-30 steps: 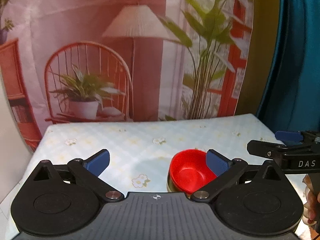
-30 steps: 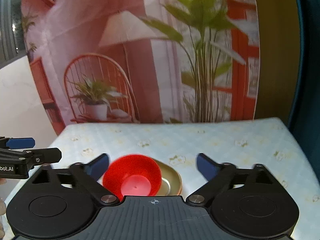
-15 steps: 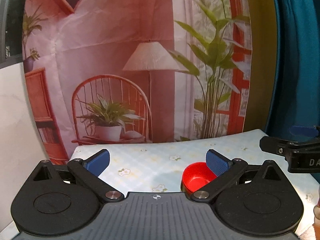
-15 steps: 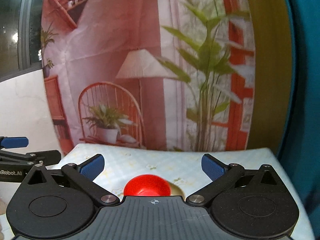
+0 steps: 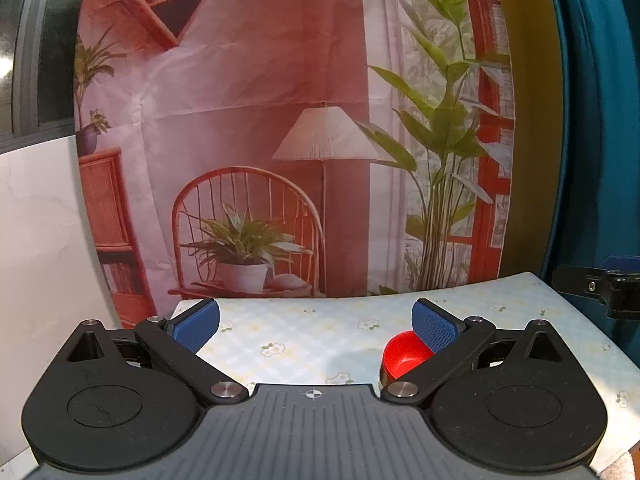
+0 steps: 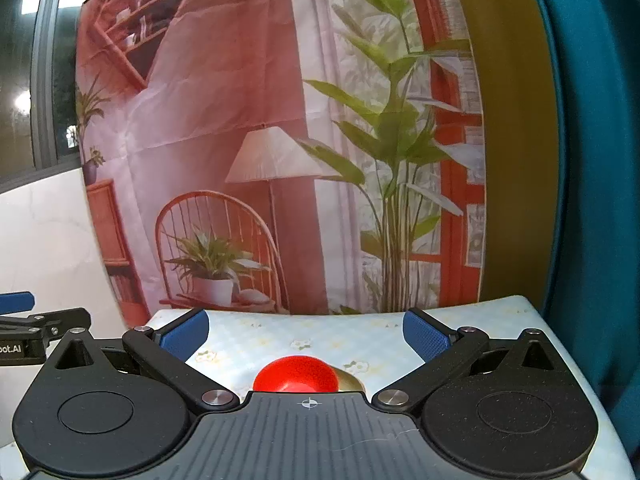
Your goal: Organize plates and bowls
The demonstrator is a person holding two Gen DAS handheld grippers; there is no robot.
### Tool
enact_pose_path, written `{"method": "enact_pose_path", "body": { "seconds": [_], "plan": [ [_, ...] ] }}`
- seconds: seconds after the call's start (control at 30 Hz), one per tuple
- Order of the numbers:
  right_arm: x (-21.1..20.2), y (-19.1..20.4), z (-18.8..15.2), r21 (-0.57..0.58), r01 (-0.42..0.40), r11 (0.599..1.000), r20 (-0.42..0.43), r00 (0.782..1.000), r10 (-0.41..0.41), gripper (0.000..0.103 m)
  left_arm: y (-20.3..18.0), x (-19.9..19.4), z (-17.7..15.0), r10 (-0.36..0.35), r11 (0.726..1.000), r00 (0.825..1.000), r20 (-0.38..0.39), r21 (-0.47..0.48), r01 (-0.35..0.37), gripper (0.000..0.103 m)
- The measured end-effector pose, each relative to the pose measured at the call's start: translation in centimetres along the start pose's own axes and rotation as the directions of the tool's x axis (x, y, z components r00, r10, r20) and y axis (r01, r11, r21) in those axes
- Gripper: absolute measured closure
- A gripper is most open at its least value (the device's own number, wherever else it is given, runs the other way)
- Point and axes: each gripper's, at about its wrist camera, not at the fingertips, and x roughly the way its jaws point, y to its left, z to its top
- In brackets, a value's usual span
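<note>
A red bowl [image 6: 296,374] sits on a gold plate [image 6: 349,381] on the flower-print tablecloth [image 6: 320,340]; my right gripper's body hides most of both. In the left wrist view the red bowl [image 5: 404,354] shows beside the right blue pad, partly hidden by it. My left gripper [image 5: 316,322] is open above the cloth with nothing between its fingers. My right gripper [image 6: 306,330] is open too, raised above and behind the bowl, holding nothing. Each gripper's tip shows at the edge of the other's view.
A printed backdrop [image 5: 280,140] with a chair, lamp and plants hangs behind the table's far edge. A teal curtain [image 6: 592,160] stands at the right, a white wall [image 5: 40,260] at the left. The cloth-covered table [image 5: 320,336] lies bare between the left gripper's fingers.
Both grippers have drawn back and tilted up from the bowl and plate, which now look smaller and lower. Both stayed open. The bowl and plate have not moved.
</note>
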Motion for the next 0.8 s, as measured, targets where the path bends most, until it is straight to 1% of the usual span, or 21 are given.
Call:
{"method": "enact_pose_path", "body": {
  "seconds": [0.23, 0.3, 0.8],
  "plan": [
    [-0.33, 0.89, 0.17, -0.045, -0.001, 0.999, 0.006, 1.000, 0.001, 0.000, 0.05, -0.09, -0.01, 0.000, 1.000, 1.000, -0.001, -0.008, 0.000, 0.000],
    [-0.41, 1.00, 0.11, -0.044, -0.001, 0.999, 0.006, 1.000, 0.001, 0.000, 0.02, -0.15, 0.13, -0.009, 1.000, 1.000, 0.002, -0.007, 0.009, 0.000],
    [-0.66, 0.44, 0.32, -0.008, 0.013, 1.000, 0.017, 1.000, -0.013, 0.000, 0.00, -0.90, 0.54, 0.003, 1.000, 1.000, 0.029, -0.006, -0.003, 0.000]
  ]
}}
